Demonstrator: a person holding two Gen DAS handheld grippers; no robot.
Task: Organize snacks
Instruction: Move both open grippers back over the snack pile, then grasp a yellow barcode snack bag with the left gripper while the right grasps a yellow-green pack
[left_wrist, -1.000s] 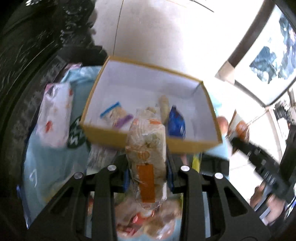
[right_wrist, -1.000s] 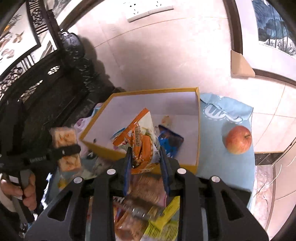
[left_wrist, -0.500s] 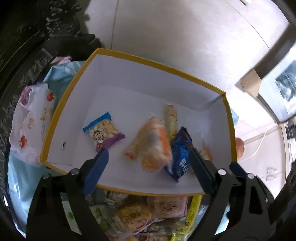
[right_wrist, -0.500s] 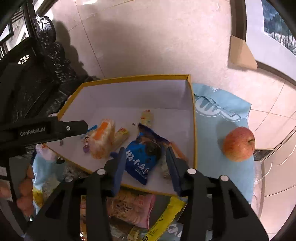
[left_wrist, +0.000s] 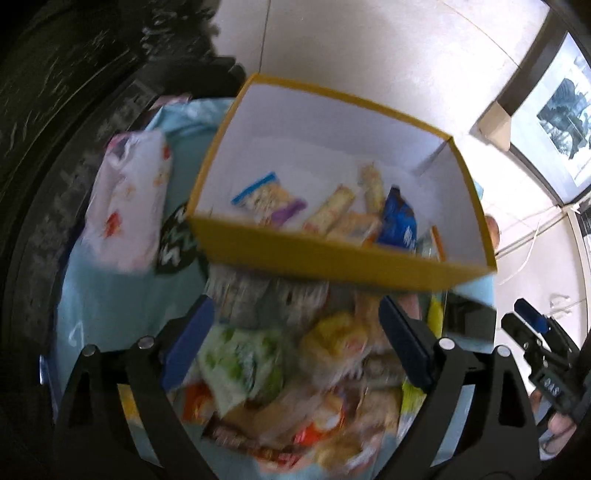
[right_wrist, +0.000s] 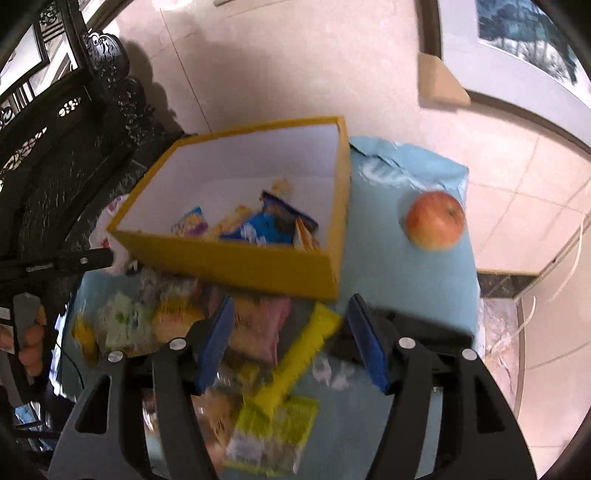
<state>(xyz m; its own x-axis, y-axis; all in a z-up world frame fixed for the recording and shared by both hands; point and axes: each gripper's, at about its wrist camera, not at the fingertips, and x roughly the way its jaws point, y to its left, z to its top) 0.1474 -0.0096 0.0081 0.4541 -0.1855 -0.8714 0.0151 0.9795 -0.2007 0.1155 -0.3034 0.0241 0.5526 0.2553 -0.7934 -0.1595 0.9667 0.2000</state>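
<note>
Both the left gripper (left_wrist: 295, 347) and right gripper (right_wrist: 291, 343) gape empty over crinkly snack packets (right_wrist: 255, 328) beside the yellow cardboard box (right_wrist: 236, 262)

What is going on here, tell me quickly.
A person with a handheld gripper in each hand is sorting snacks into a yellow box. A few packets, including a blue packet, already lie inside. Both the left gripper and right gripper are open and empty, over the loose snack pile on the blue cloth. An apple sits beside the box.

Both the left gripper (left_wrist: 295, 347) and right gripper (right_wrist: 291, 339) are black-framed, with blue-padded jaws and silver screws.
</note>
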